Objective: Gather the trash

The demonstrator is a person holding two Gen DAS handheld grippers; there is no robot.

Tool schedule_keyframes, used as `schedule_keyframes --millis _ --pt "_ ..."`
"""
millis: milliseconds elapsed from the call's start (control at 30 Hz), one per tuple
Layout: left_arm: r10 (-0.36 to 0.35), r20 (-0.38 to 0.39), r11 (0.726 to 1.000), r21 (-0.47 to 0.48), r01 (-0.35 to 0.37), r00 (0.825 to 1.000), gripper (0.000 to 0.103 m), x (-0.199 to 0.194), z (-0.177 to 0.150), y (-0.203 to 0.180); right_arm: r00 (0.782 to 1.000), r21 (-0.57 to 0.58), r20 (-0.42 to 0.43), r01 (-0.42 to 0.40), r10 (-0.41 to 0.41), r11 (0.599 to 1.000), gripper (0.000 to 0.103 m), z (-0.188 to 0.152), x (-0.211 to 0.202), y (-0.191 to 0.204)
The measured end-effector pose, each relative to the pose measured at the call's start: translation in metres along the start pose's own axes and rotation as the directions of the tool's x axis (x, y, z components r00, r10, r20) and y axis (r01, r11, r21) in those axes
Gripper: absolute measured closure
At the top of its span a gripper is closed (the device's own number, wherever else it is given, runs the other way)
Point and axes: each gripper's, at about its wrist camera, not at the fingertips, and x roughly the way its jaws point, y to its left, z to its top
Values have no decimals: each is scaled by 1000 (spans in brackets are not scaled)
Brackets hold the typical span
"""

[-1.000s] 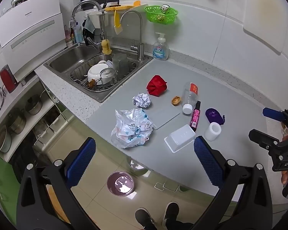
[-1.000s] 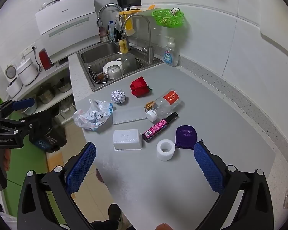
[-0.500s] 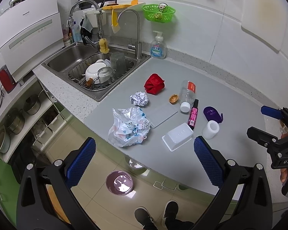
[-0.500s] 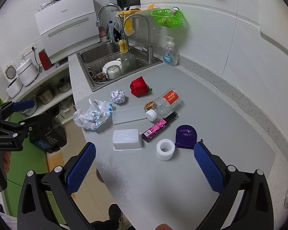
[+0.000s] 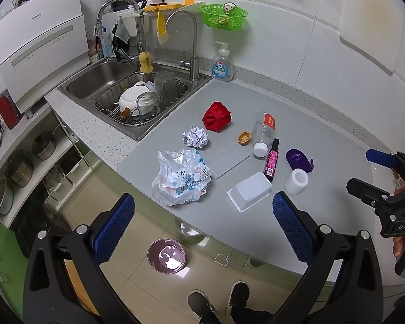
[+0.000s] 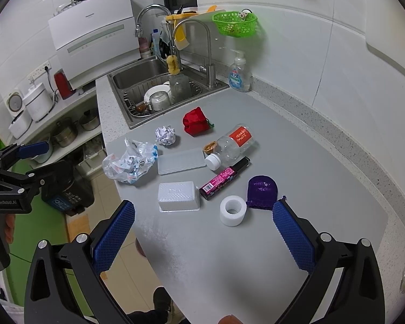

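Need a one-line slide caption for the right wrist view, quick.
Open right gripper above a grey counter strewn with a plastic bottle, crumpled paper and a white tape roll.

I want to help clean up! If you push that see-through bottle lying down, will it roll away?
Probably. The clear bottle lies on its side on the smooth grey counter, so a sideways nudge may roll it. It looks empty, likely light and squashy.
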Motion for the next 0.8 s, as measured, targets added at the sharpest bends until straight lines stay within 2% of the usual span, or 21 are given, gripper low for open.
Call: schedule_keyframes --millis 800 --pt "-3 -2 1000 -1 3 1000 3 3 0 0 1000 3 -3 -1 1 1000 5 1 2 -1"
